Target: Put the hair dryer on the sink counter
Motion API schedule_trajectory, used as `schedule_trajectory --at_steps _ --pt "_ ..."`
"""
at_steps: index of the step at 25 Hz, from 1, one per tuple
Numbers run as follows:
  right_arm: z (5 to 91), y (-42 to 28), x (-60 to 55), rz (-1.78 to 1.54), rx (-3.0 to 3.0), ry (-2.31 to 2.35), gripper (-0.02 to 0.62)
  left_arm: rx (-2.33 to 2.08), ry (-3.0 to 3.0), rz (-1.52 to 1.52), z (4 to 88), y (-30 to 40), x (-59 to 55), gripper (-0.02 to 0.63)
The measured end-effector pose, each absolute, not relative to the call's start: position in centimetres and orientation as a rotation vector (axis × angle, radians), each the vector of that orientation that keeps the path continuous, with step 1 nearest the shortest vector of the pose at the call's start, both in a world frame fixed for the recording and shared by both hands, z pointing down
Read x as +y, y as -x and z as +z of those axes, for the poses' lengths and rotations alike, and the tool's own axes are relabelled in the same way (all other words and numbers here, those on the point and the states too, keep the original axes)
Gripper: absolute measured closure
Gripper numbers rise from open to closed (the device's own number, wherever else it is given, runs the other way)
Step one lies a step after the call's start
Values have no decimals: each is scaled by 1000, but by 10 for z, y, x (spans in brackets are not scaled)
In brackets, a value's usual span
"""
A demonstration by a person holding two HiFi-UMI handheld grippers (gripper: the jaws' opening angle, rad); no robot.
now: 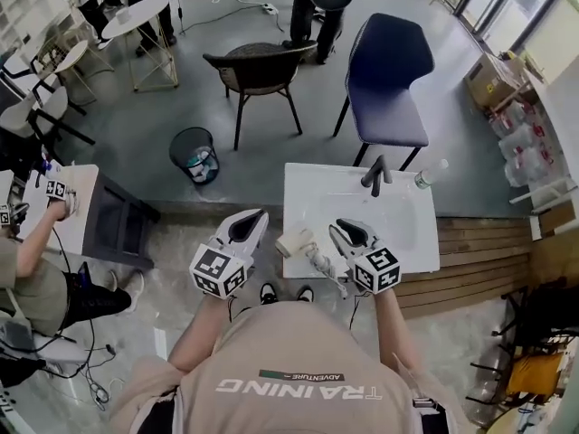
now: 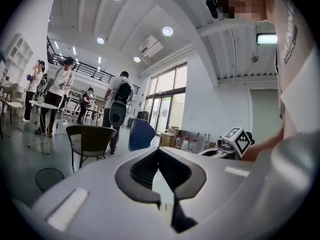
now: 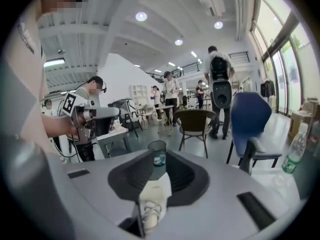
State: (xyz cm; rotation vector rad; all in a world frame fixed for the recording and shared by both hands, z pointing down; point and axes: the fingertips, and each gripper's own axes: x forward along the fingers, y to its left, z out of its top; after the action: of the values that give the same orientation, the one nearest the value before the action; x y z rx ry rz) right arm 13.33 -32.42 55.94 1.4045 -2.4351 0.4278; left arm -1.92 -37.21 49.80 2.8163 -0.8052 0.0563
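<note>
A cream hair dryer (image 1: pixel 297 242) with its cord wound round the handle (image 1: pixel 324 262) hangs over the front left part of the white sink counter (image 1: pixel 398 242). My right gripper (image 1: pixel 339 228) is shut on it. In the right gripper view the hair dryer (image 3: pixel 152 201) sits low between the dark pads of the right gripper (image 3: pixel 157 159), nozzle end forward. My left gripper (image 1: pixel 261 215) is held just left of the counter, apart from the dryer. Its tips meet at a point in the left gripper view (image 2: pixel 159 151), and nothing is between them.
A black faucet (image 1: pixel 375 174) and a water bottle (image 1: pixel 431 174) stand at the counter's back. Beyond are a blue chair (image 1: pixel 389 80), a brown chair (image 1: pixel 258 70) and a black bin (image 1: pixel 194 155). Another person (image 1: pixel 41 269) works at a small table on the left.
</note>
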Motion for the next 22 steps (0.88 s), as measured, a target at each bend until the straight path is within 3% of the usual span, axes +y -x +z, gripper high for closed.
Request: schedule_trajectory --at_steps 1,6,13,22 --pt "549 -138 -323 392 -2436 -1437 537 -794 -2817 43 493 16 -373 598" --pt "475 -165 -317 224 -2501 -1595 583 -723 -2846 -41 460 -13 -371 598" --pt "385 -184 -314 -44 -2534 -1767 588 -772 -2933 -89 400 -29 -373 598" --pt "362 -192 -317 -43 -2410 -1867 589 -874 -2950 -83 366 -29 -376 598"
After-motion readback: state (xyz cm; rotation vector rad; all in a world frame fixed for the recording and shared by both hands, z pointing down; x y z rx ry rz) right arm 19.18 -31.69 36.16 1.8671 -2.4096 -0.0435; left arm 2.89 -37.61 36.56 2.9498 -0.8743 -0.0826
